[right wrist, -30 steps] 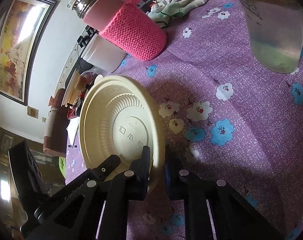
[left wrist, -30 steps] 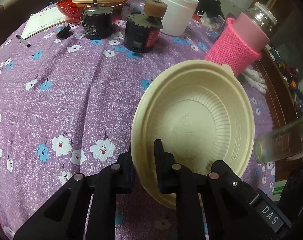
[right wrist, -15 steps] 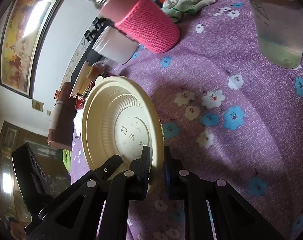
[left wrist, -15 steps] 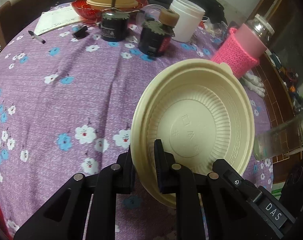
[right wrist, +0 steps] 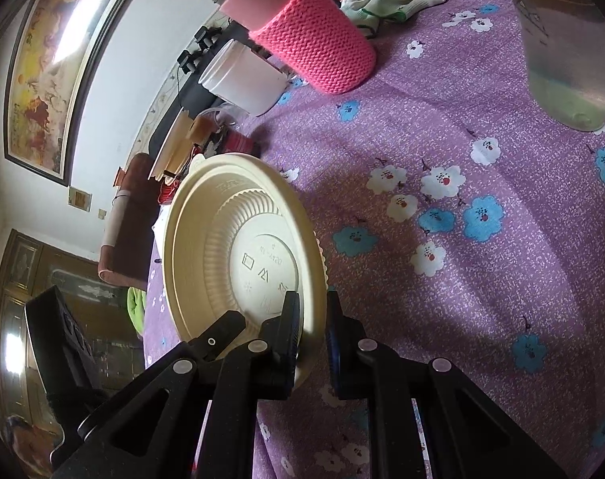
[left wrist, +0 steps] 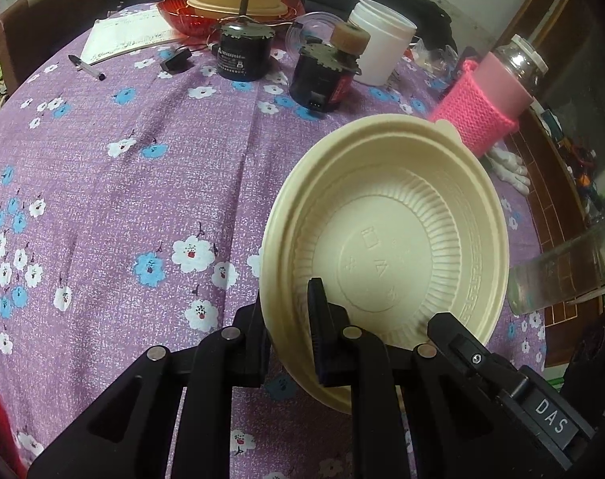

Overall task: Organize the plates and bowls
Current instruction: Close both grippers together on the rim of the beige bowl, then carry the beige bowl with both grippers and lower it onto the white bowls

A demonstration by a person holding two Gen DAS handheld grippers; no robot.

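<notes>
Cream bowl (left wrist: 386, 239) tilted on edge, rim pinched by left claw (left wrist: 288, 319) and right claw (right wrist: 312, 319).

I see my left gripper (left wrist: 290, 319), matte black, angular linkage arms dotted with round silver pins, white "DAS" lettering on a block at lower right. My right gripper (right wrist: 313, 319) matches, black with silver pins, ribbed pads (right wrist: 334, 335).
</notes>
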